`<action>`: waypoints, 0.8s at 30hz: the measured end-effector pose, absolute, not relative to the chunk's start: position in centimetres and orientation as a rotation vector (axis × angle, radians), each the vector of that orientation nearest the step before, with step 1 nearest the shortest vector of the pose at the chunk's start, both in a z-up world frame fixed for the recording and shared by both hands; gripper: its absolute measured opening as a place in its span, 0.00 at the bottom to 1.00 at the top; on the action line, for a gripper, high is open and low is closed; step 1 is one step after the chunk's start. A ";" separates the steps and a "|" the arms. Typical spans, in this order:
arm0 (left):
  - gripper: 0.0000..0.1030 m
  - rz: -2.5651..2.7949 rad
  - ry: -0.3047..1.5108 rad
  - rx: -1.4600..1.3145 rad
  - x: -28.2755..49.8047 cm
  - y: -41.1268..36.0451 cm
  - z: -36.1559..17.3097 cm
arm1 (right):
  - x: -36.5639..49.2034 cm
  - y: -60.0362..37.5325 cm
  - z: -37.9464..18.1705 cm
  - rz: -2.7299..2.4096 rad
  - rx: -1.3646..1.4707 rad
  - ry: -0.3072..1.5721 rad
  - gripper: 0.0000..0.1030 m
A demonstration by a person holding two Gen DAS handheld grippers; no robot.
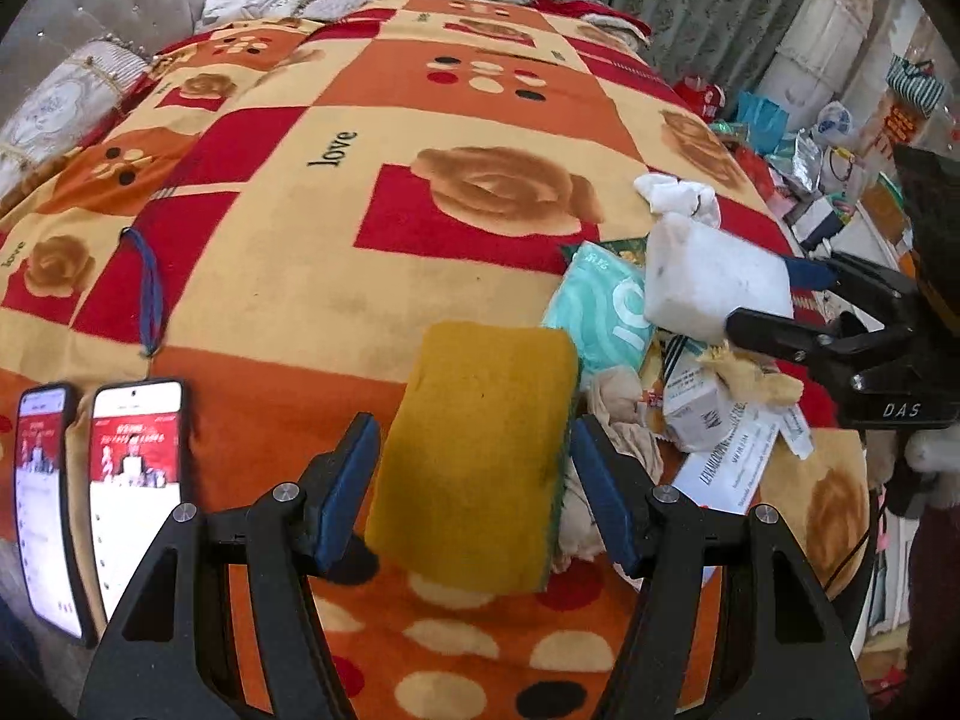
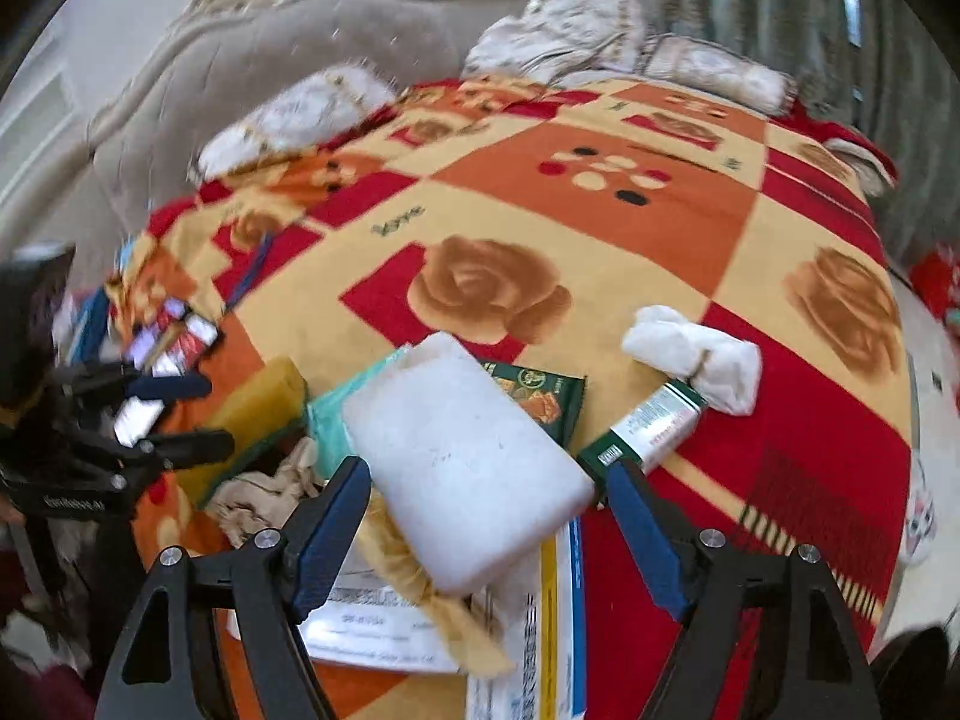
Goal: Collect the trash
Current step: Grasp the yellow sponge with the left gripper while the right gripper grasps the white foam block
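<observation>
Both hand-held grippers are gaping empty: left (image 1: 474, 480) straddling yellow sponge (image 1: 474, 456), right (image 2: 486, 528) straddling white foam block (image 2: 462, 456), readying pickups on bed (image 1: 300, 252).

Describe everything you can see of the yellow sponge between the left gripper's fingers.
The yellow sponge is a thick rectangular block with rounded corners, its broad face mustard-yellow and fuzzy, with a thin dark green scouring layer along its right edge. It sits tilted between the open fingers of the left gripper, neither pad clearly pressing it. It lies at the edge of the trash pile on the patterned blanket, next to a teal tissue pack and crumpled beige cloth.
</observation>
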State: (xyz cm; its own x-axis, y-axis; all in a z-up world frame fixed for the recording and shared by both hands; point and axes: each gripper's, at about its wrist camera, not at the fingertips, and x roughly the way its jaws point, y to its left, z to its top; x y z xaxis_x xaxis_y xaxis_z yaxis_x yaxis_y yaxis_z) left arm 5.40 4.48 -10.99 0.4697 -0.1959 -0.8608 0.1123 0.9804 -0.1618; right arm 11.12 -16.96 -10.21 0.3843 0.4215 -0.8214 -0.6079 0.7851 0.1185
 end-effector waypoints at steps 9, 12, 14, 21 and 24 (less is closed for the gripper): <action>0.58 -0.193 1.099 -0.113 6.4 4.6 -12.2 | 11.3 -17.5 -11.1 0.677 -0.122 0.963 0.67; 0.53 -0.203 1.081 -0.116 6.1 4.4 -11.0 | 10.6 -18.7 -9.8 0.660 -0.055 0.922 0.67; 0.52 -0.210 1.054 -0.122 6.0 4.1 -9.7 | 10.1 -19.4 -9.0 0.646 -0.027 0.901 0.67; 0.50 -0.260 0.979 -0.128 5.7 1.6 -5.8 | 7.9 -23.0 -7.1 0.554 0.030 0.866 0.67; 0.50 -0.285 0.960 -0.111 5.8 -0.4 -4.8 | 7.2 -25.3 -6.7 0.510 0.073 0.854 0.68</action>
